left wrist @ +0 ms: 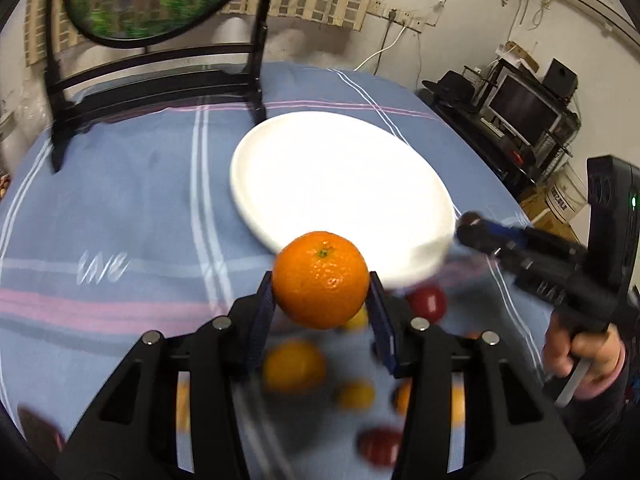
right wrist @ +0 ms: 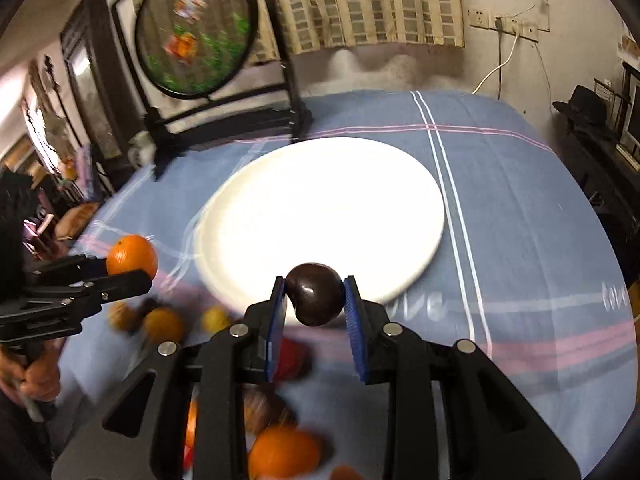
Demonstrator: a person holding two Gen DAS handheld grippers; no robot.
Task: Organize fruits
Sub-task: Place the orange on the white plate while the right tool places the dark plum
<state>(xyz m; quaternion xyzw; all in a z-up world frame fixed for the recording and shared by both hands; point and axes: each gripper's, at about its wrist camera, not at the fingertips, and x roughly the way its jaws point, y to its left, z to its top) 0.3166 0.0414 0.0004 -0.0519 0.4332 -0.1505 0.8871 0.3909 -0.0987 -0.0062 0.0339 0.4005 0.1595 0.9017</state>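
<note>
Blue striped cloth [left wrist: 120, 200] covers the table. Blurry loose fruits [left wrist: 294, 366] lie under both grippers. The left gripper [left wrist: 322, 286] squeezes an orange [left wrist: 321, 279]. The right gripper [right wrist: 316, 296] squeezes a dark plum [right wrist: 316, 294]. Just ahead sits a white plate [right wrist: 320, 216], with a round picture stand [right wrist: 196, 28] behind.

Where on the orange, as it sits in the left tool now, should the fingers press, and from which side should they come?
Grip the orange across its widest middle, as the left tool does: one blue pad on each flank, coming from the near side, stem scar facing up. The round shape narrows above and below that band, so pads placed there would probably slip.
</note>
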